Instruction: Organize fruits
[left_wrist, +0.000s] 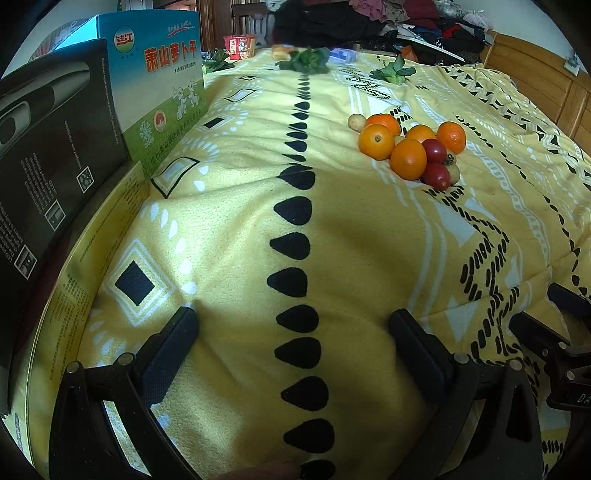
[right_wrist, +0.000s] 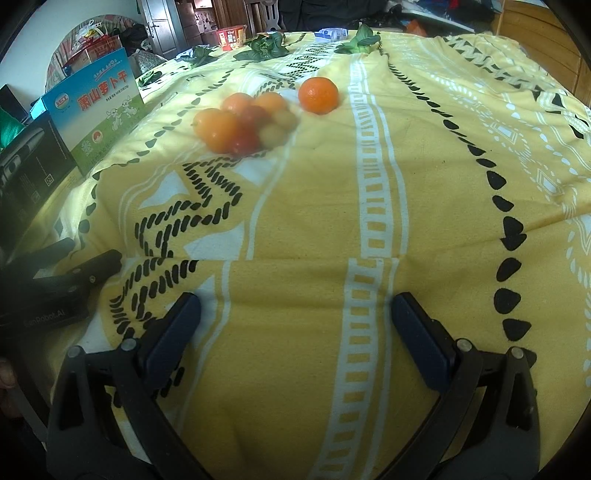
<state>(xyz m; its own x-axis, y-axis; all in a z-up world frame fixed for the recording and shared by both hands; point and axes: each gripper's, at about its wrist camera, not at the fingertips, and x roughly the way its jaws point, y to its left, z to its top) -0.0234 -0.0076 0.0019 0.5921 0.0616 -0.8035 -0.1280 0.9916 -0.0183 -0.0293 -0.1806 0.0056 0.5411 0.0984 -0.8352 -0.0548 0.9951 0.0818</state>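
A pile of fruit lies on the yellow patterned cloth (left_wrist: 240, 229): several oranges (left_wrist: 408, 158), two red tomatoes (left_wrist: 437, 176) and small pale fruits (left_wrist: 356, 122). In the right wrist view the pile (right_wrist: 236, 127) is blurred, and one orange (right_wrist: 318, 95) sits apart to its right. My left gripper (left_wrist: 293, 325) is open and empty, well short of the pile. My right gripper (right_wrist: 295, 314) is open and empty, also well short of the fruit. The right gripper shows at the left view's right edge (left_wrist: 565, 332); the left gripper shows at the right view's left edge (right_wrist: 70, 280).
A blue-green printed box (left_wrist: 162, 96) and a black box (left_wrist: 48, 147) stand at the left on a yellow flat box (left_wrist: 85, 280). Leafy greens (left_wrist: 306, 61), a red noodle cup (left_wrist: 239, 46) and clothes lie at the far end. A wooden headboard (left_wrist: 546, 81) is on the right.
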